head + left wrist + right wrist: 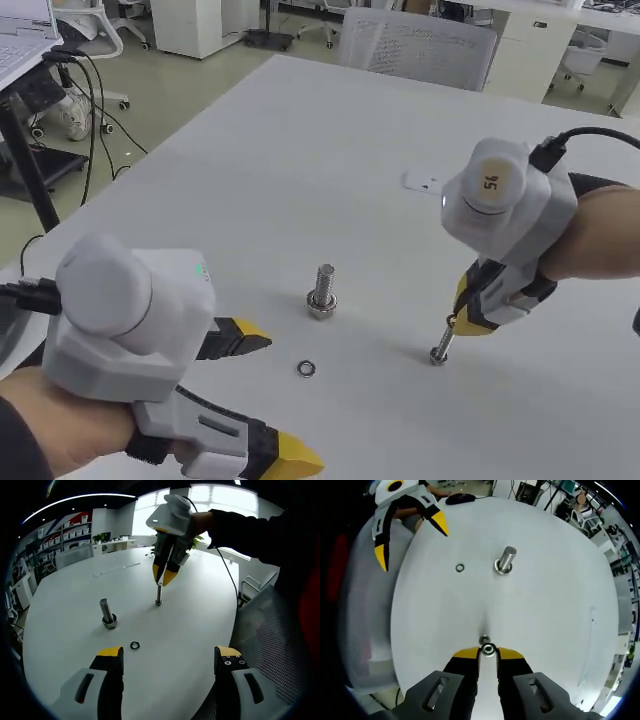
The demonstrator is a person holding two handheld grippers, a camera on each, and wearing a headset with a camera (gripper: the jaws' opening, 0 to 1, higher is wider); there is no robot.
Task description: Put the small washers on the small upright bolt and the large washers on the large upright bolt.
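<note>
On the white table [300, 150] the large upright bolt [322, 290] [106, 612] [506, 559] stands mid-table with a metal ring round its foot. To its right is the thin small upright bolt [440, 346] [158, 597]. My right gripper [460, 325] [163, 579] [488, 653] points down right over the small bolt's top, jaws pinched on a small washer [488, 650]. Another small washer [306, 368] [135, 645] [460, 568] lies flat in front of the large bolt. My left gripper [277, 398] [169, 655] [410, 541] hovers open just short of it, holding nothing.
A small white tag [425, 182] lies on the table behind the right gripper. A mesh-backed chair [415, 45] stands at the far edge. A stand with a laptop [25, 30] and cables is off the left side.
</note>
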